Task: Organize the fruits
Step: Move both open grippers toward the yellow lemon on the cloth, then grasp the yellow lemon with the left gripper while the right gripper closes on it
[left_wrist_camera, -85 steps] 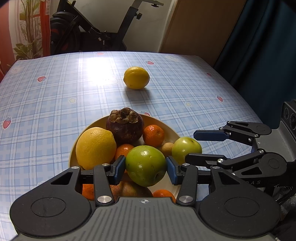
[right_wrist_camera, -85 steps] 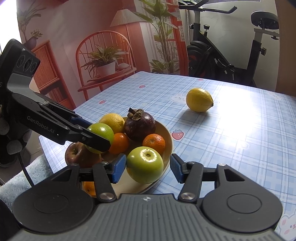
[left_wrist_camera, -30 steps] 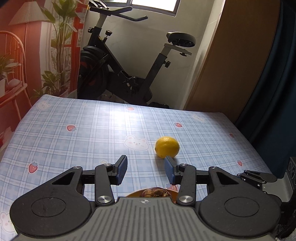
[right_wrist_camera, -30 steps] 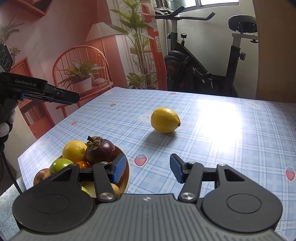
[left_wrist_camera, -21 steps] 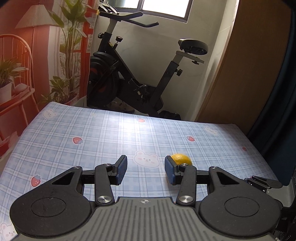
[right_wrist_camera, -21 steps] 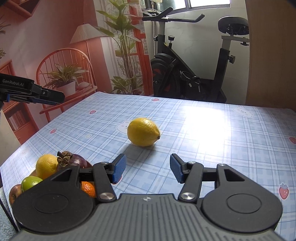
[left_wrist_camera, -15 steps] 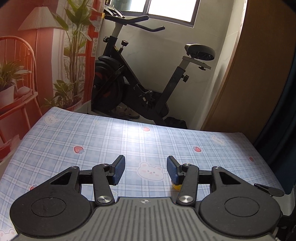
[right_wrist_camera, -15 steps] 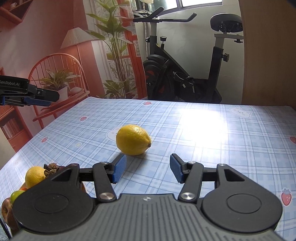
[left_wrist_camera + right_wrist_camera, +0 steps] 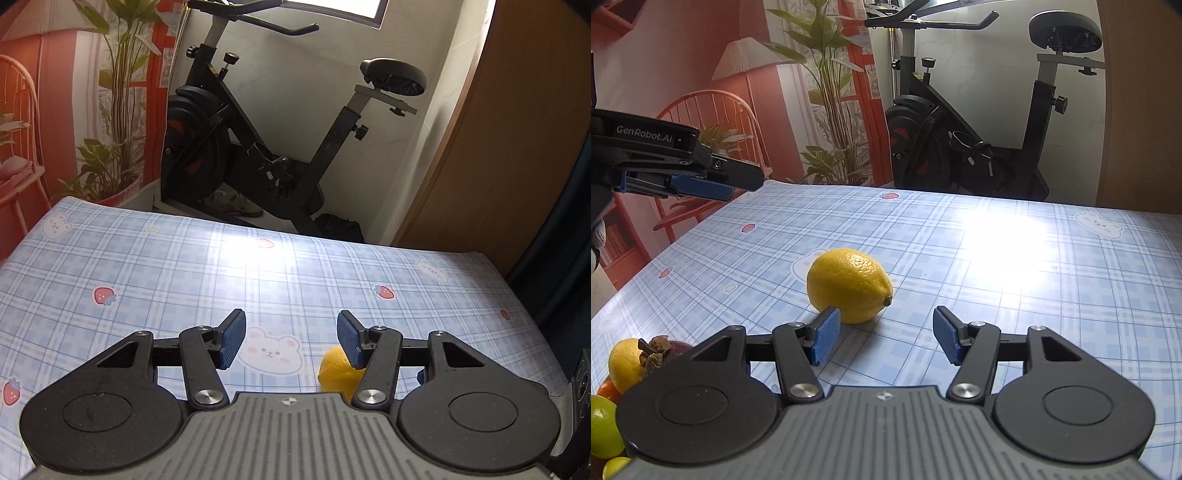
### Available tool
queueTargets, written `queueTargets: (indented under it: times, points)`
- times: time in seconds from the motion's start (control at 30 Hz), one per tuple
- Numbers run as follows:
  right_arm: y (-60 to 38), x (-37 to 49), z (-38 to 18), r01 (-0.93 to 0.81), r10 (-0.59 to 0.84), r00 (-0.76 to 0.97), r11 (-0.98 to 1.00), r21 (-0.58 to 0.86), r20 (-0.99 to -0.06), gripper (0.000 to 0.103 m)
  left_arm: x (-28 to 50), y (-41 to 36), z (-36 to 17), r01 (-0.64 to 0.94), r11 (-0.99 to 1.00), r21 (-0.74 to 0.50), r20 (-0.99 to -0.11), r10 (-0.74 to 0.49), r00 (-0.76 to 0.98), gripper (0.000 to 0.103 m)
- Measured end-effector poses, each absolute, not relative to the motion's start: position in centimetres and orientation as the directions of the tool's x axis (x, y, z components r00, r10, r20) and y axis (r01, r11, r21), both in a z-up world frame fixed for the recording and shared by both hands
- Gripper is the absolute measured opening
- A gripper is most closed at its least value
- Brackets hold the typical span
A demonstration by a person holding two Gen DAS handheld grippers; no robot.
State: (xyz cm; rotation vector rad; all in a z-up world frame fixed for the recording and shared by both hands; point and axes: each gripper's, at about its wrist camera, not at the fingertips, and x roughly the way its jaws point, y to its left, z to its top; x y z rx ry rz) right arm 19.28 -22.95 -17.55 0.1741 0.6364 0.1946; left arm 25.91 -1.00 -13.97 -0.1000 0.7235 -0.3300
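Observation:
A yellow lemon [image 9: 849, 284] lies alone on the blue checked tablecloth [image 9: 1015, 258]. My right gripper [image 9: 882, 338] hovers just short of it, jaws opening, with nothing between them; the lemon sits ahead of the left pad. My left gripper [image 9: 288, 338] is above the cloth, its jaws opening and empty; the lemon [image 9: 334, 371] peeks out low behind its right finger. From the right wrist view the left gripper [image 9: 713, 184] hangs at the upper left. The piled fruits [image 9: 626, 363] show at the lower left edge: a lemon, a mangosteen, an orange, green apples.
An exercise bike [image 9: 273, 147] stands beyond the table's far edge, with a wooden panel [image 9: 517, 129] to its right. A red chair and potted plants [image 9: 713, 122] are off the table's left side. A dark curtain [image 9: 569, 221] hangs at the right.
Both grippers have moved away from the fruit pile toward the lone lemon, which now looks larger in the right wrist view. Both pairs of jaws stand a little wider.

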Motion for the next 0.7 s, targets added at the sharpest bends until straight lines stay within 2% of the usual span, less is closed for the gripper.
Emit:
queueTargets:
  times: [0.23, 0.7]
  points:
    - [-21.8, 20.7, -18.3, -0.184, 0.265, 0.77, 0.963, 0.196, -0.581, 0.065, 27.2, -1.5, -16.3, 0.265, 0.904, -0.337, -0.682, -0.428, 0.593, 0.057]
    - [-21.1, 22.3, -19.3, -0.219, 0.307, 0.757, 0.951, 0.219, -0.577, 0.065, 28.9, -3.1, -18.4, 0.281, 0.87, -0.405, -0.727, -0.493, 0.478, 0.057]
